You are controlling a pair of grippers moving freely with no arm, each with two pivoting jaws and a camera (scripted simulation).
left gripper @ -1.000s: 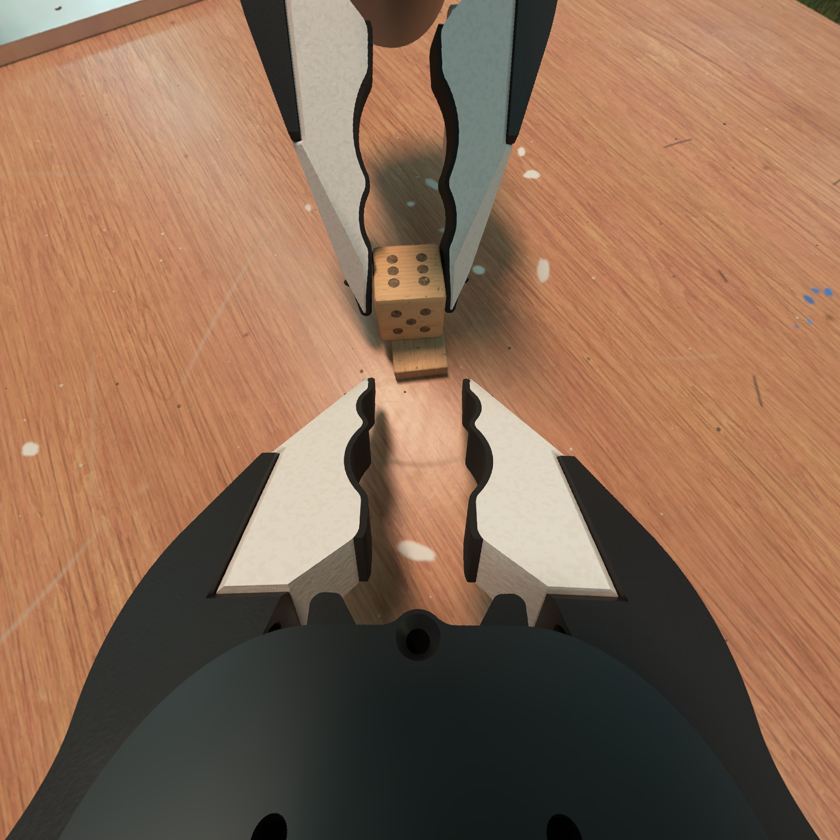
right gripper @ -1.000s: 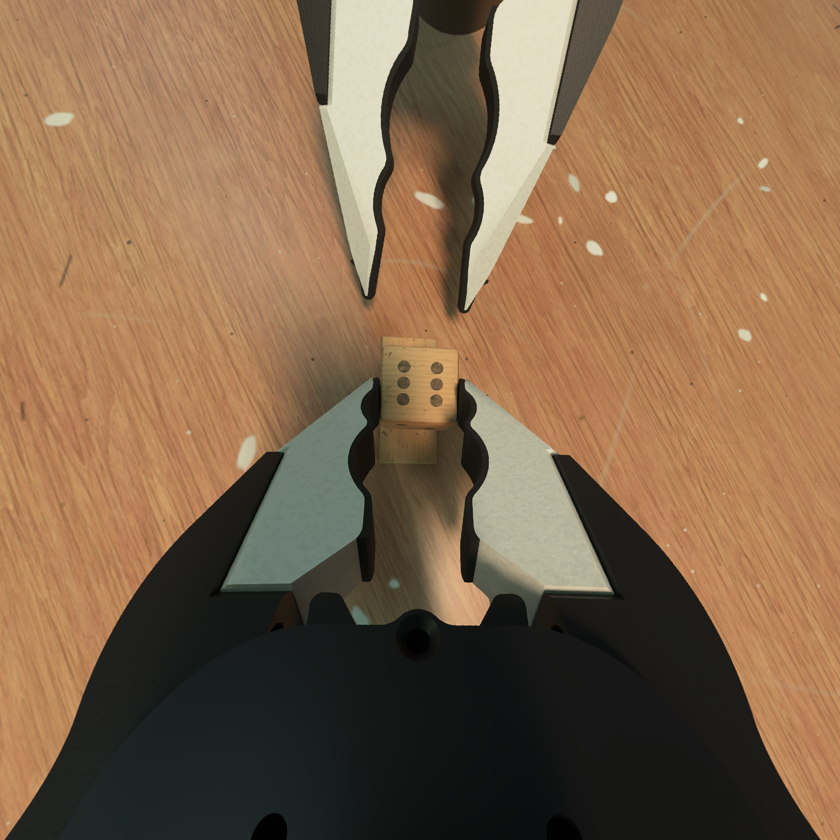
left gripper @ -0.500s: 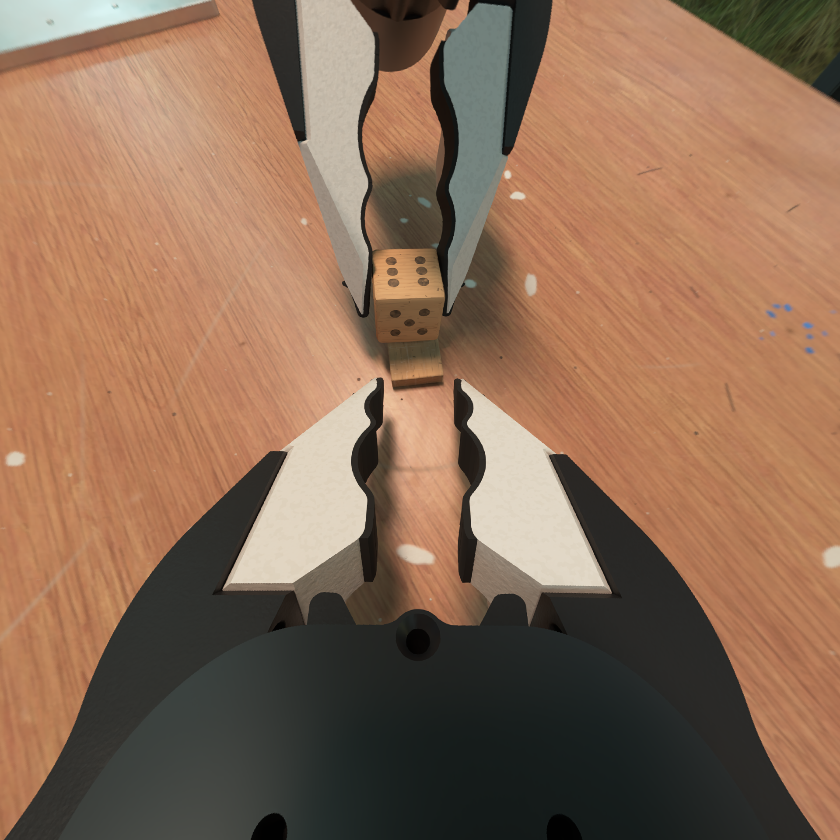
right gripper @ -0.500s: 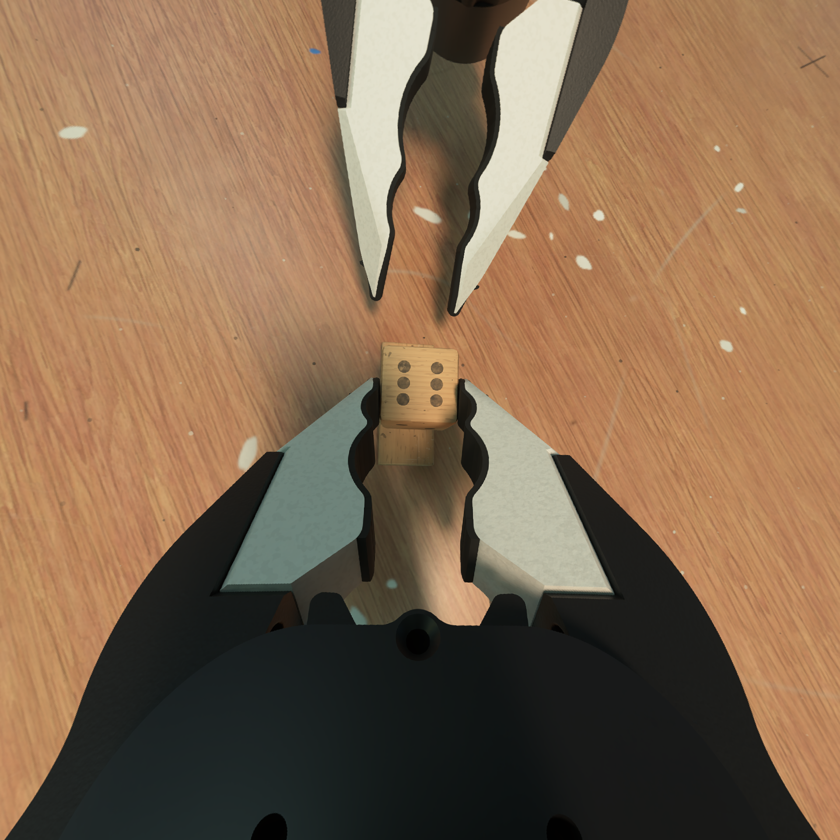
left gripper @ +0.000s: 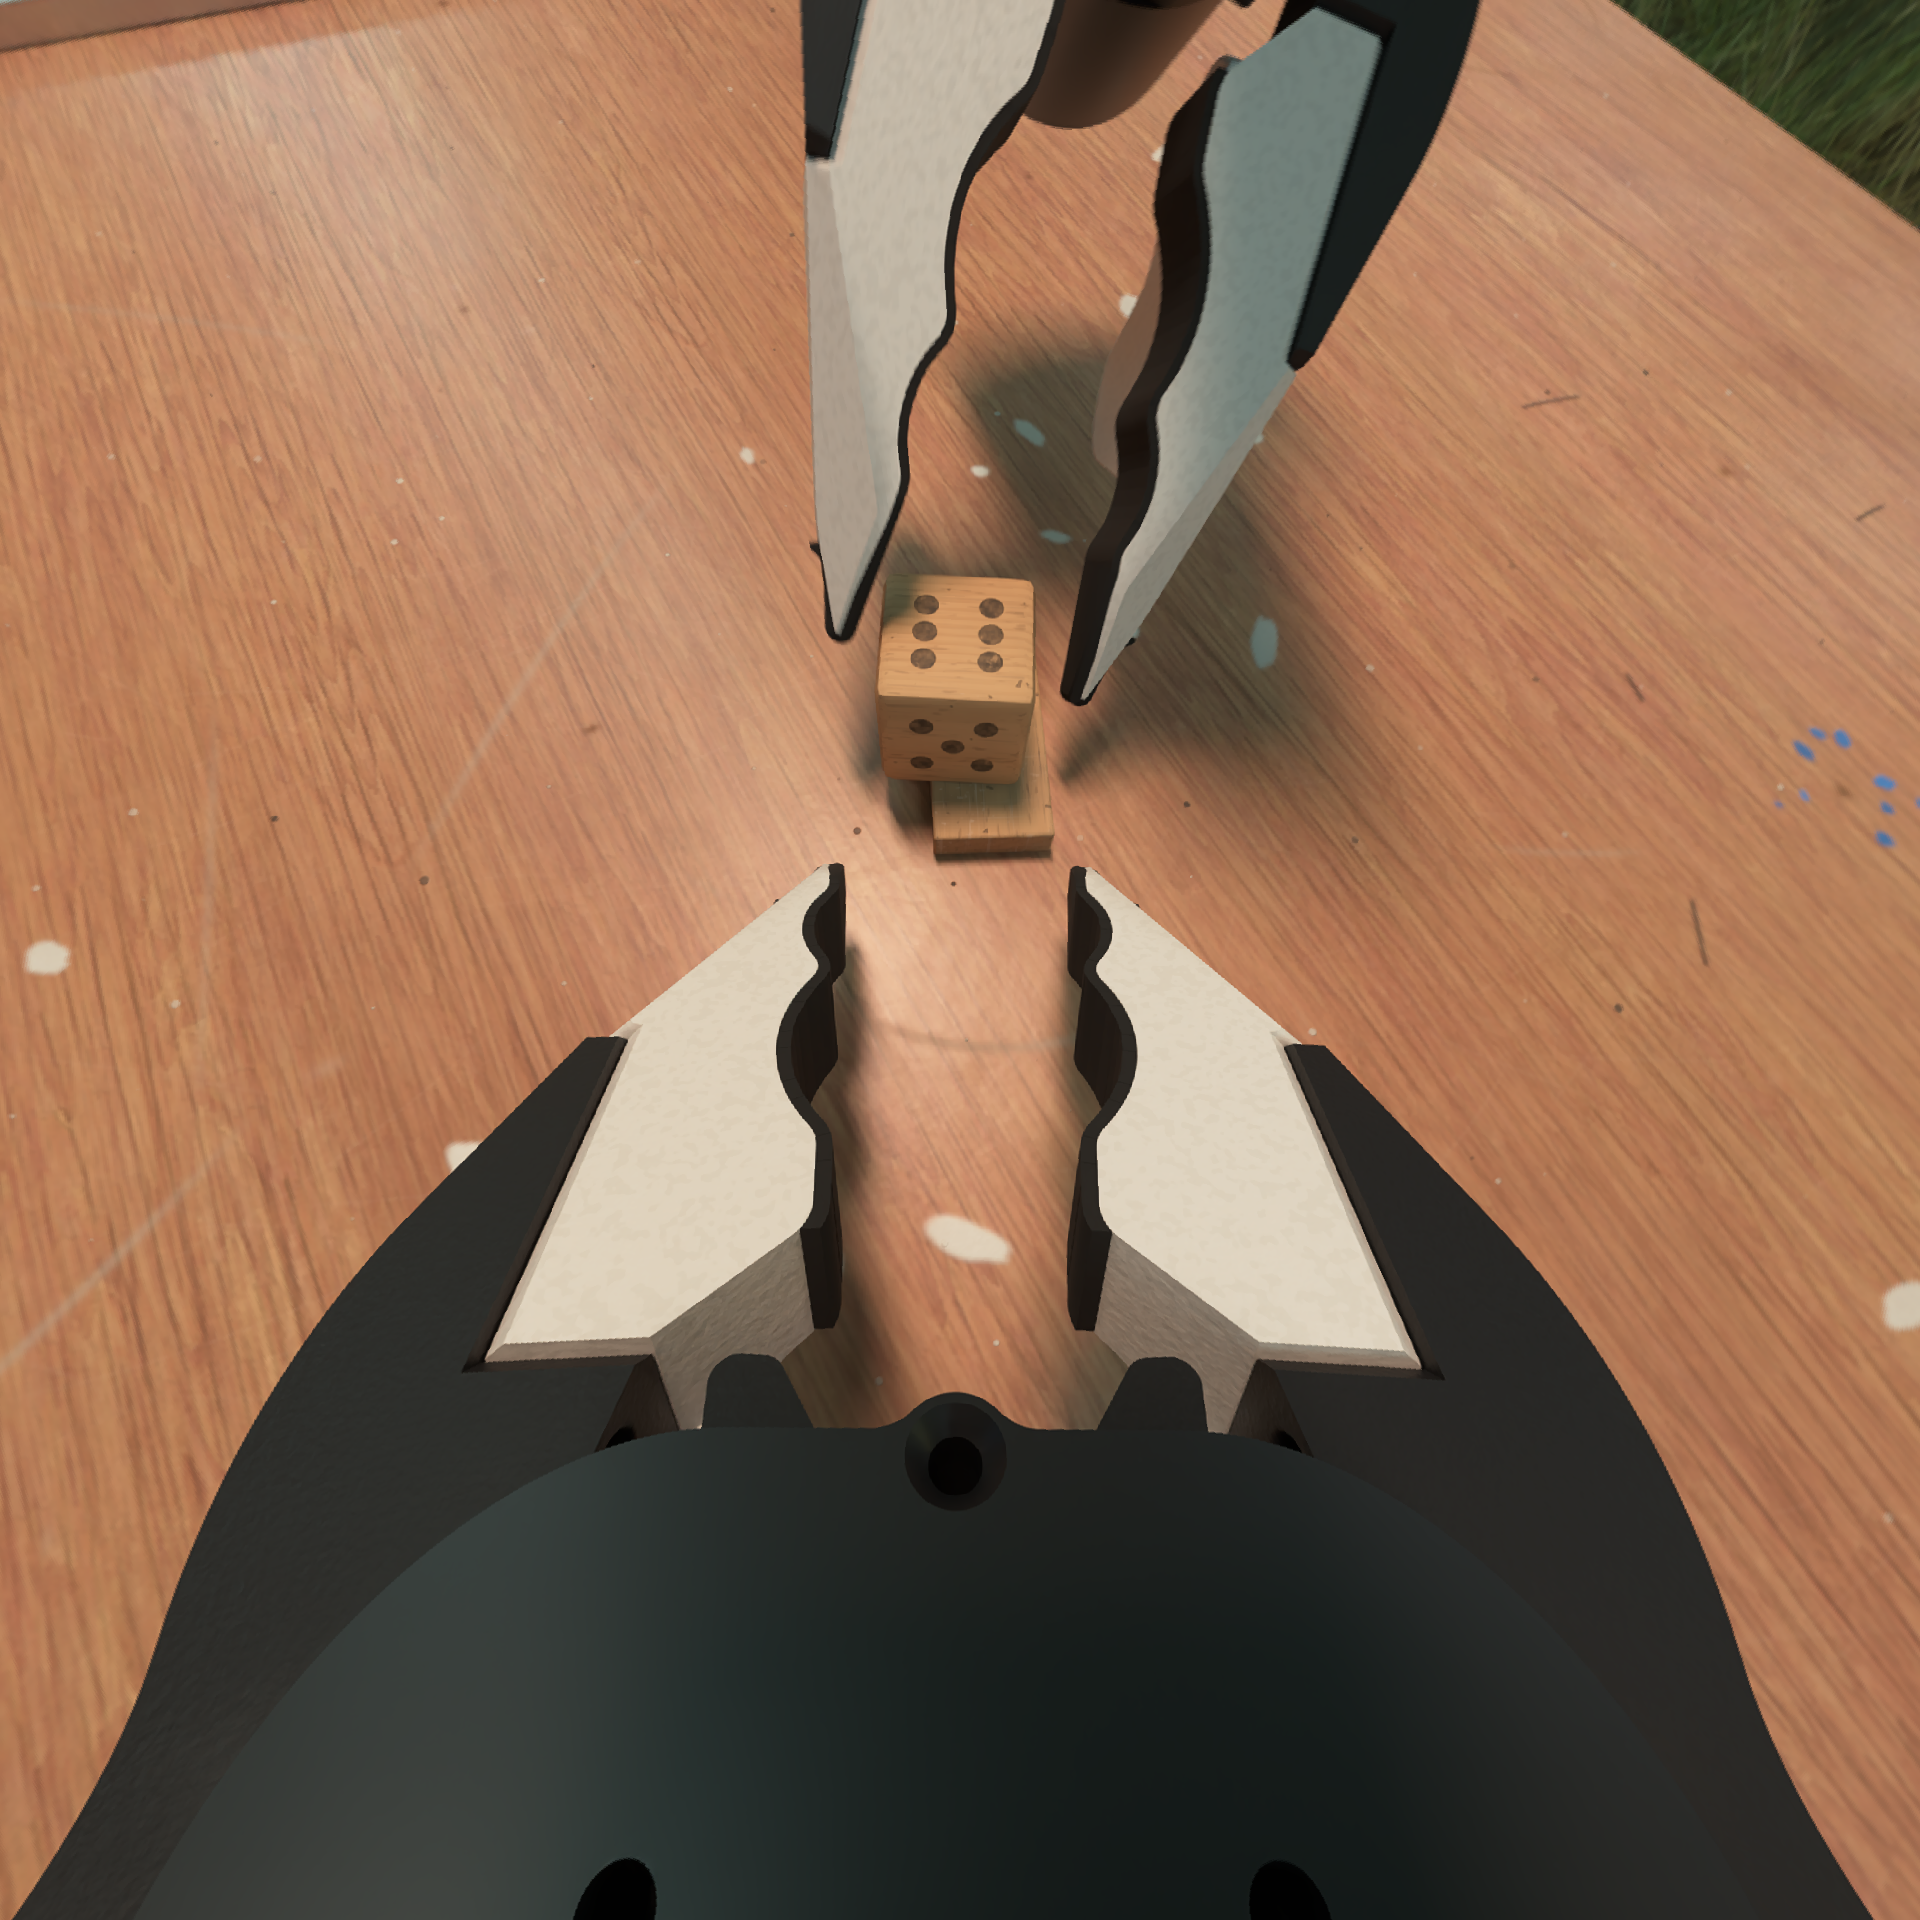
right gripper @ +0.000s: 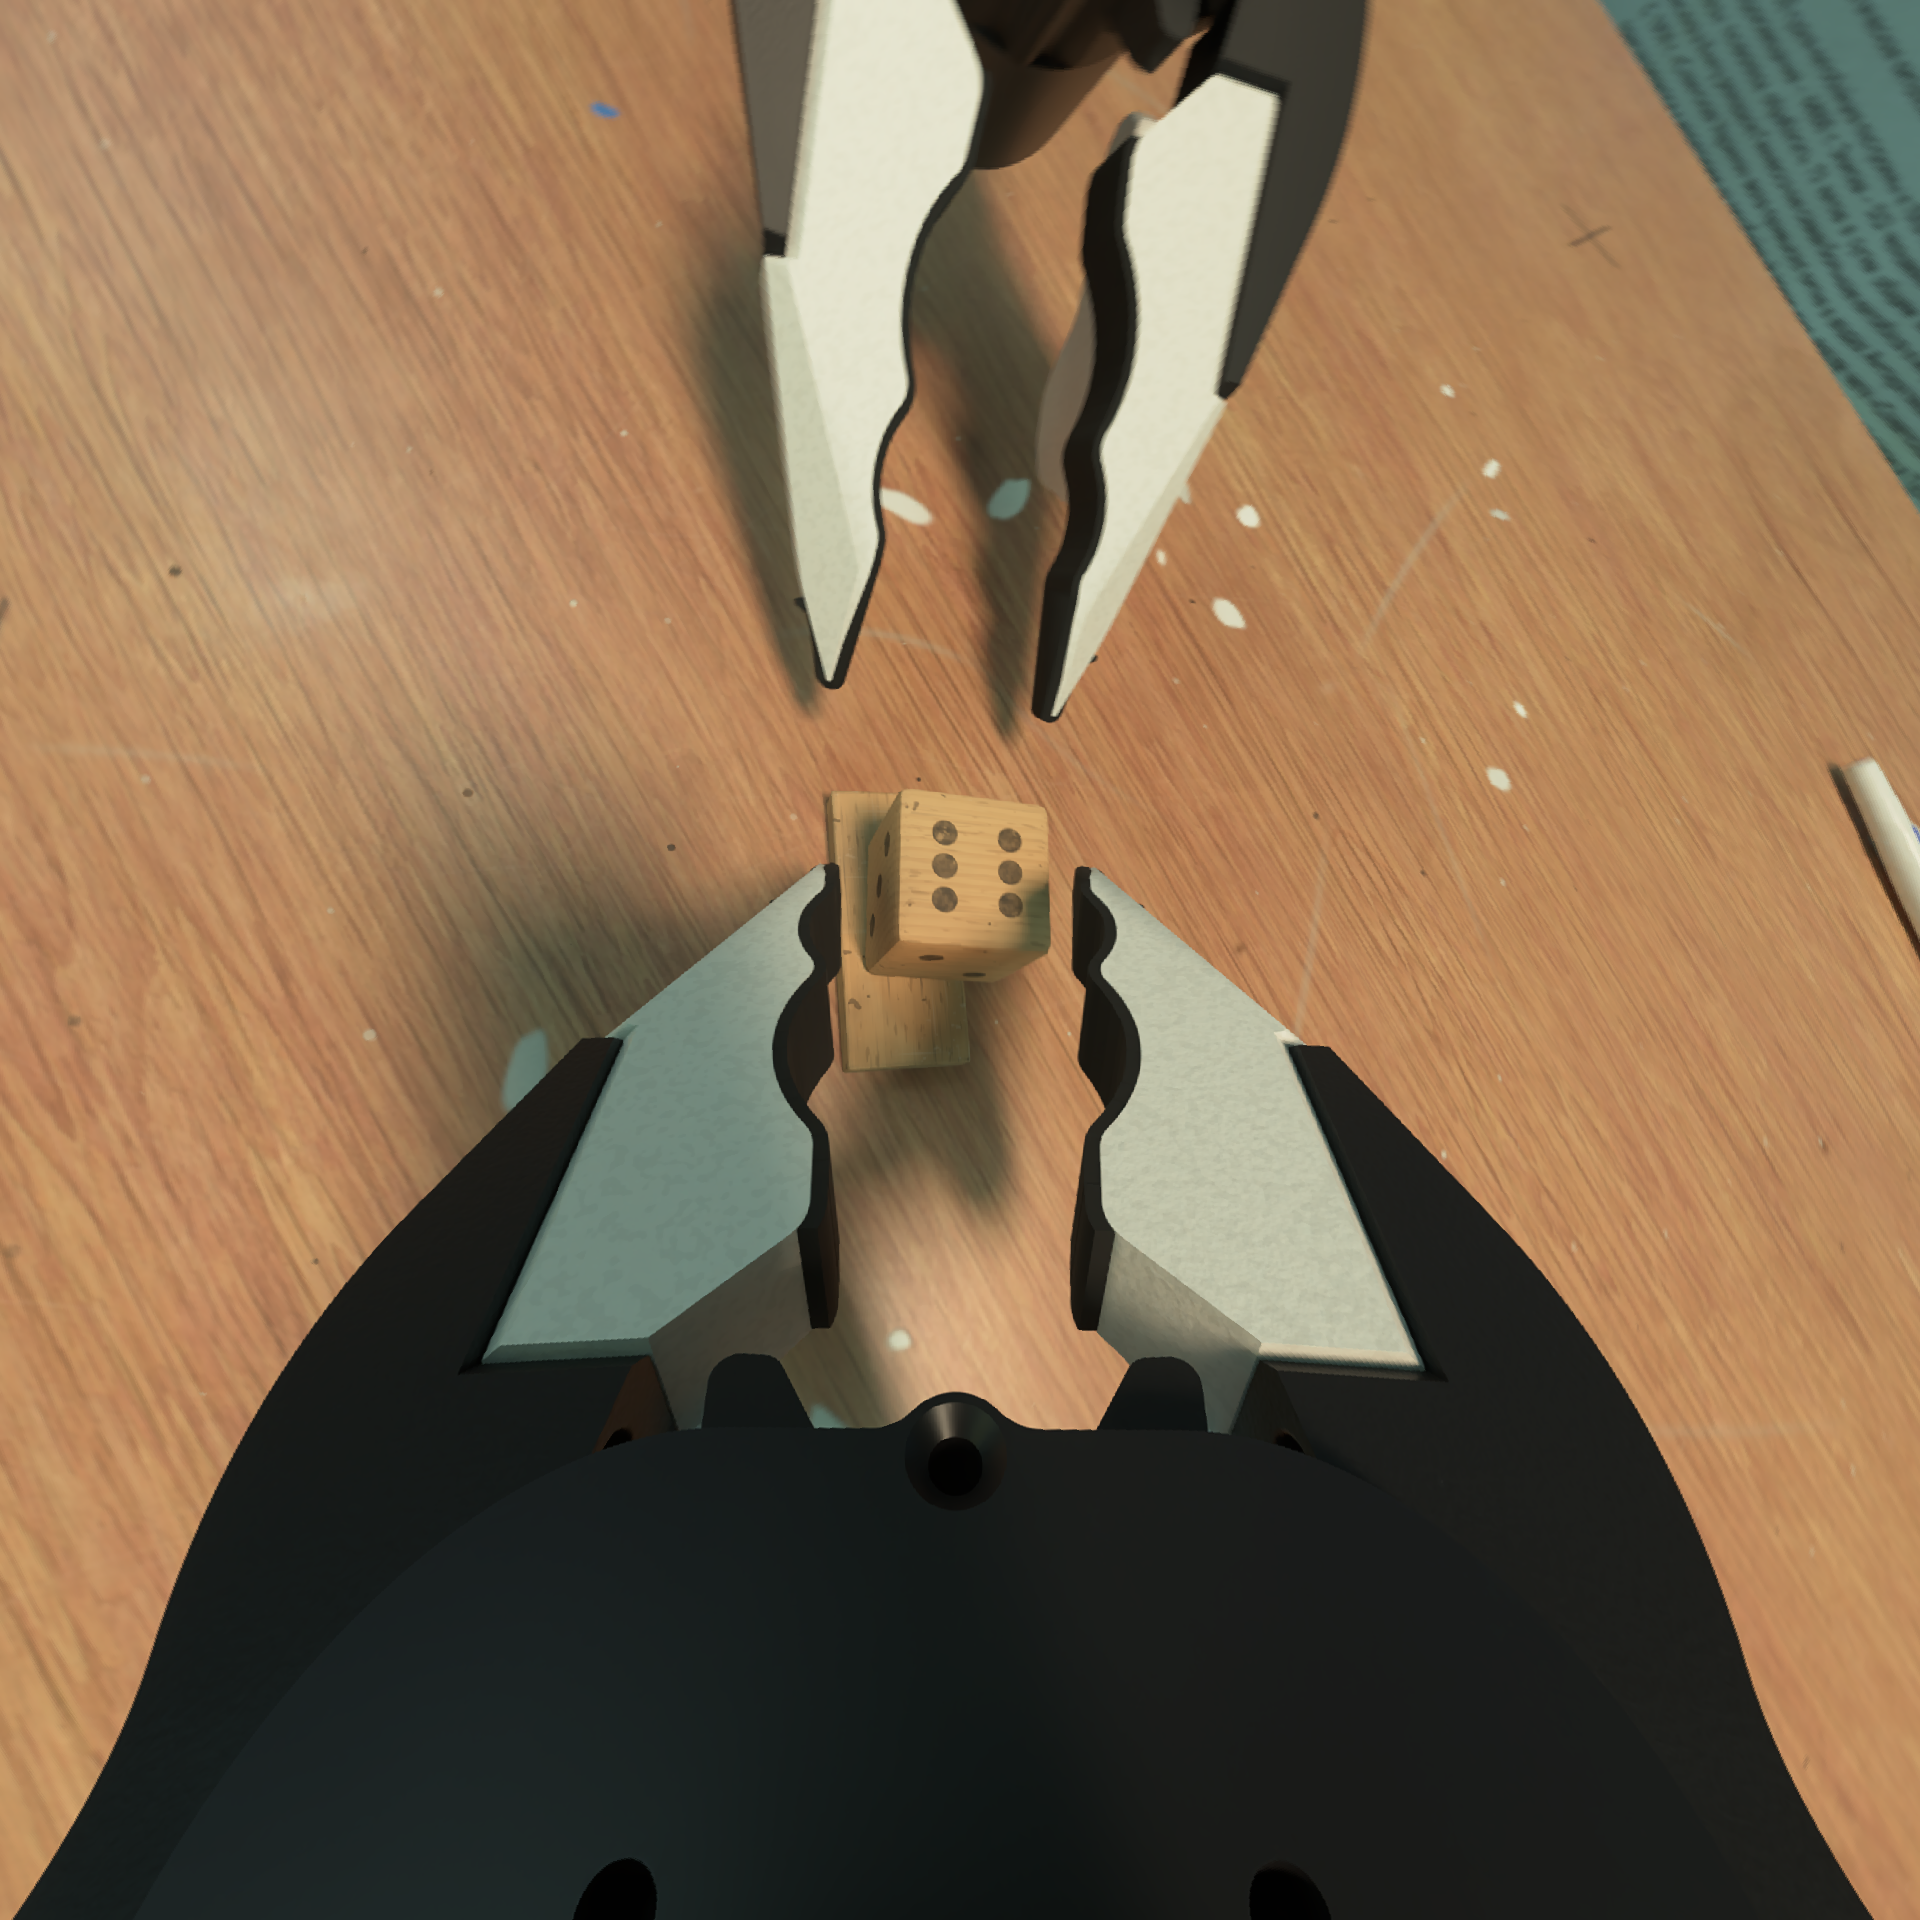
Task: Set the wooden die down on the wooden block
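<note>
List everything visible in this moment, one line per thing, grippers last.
die: 1, light wood with dark pips, resting on the block, six face up
block: 1, flat light wood, on the table under the die
table: 1, reddish-brown wood with pale paint flecks and a few blue ones
white stick: 1, at the right edge of the right wrist view
right gripper: 1, black with pale fingers, open, straddling the die
left gripper: 1, black with pale fingers, open, empty, just short of the block

I'm over a reddish wooden tabletop (left gripper: 364, 623), grain running diagonally | pale paint flecks (left gripper: 966, 1238) and blue specks (left gripper: 1839, 779) scattered on it | grass (left gripper: 1829, 94) past its far corner | teal mat (right gripper: 1787, 177) edging it | soft shadows, even light
</note>
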